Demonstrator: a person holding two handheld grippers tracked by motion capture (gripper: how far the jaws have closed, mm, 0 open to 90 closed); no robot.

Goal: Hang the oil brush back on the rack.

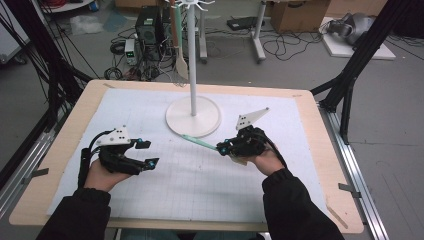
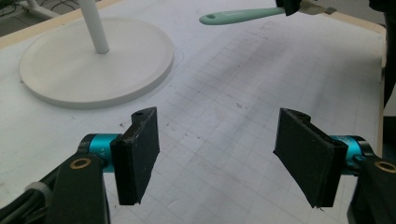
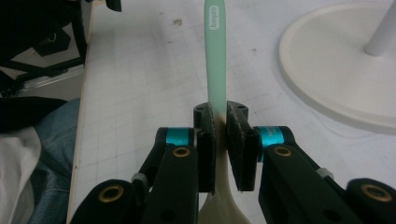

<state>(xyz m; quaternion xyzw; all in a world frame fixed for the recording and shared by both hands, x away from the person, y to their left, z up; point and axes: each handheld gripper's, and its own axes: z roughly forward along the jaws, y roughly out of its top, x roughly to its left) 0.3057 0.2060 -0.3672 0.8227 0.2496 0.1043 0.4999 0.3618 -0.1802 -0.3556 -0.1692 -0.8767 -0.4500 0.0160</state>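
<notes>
The right tongs [image 1: 223, 148] are clamped on a green-handled spatula [image 1: 200, 142], lifted near the worktop's middle beside the stand [image 1: 193, 116]. The left tongs [image 1: 148, 153] stand apart, empty. Next, likely hanging it on a hook, handle hole lined up.

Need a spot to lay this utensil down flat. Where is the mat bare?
Bare mat lies between the left gripper and right gripper, toward the near edge. The far left corner is bare too. It is crowded around the stand base, where the green-handled utensil points.
</notes>
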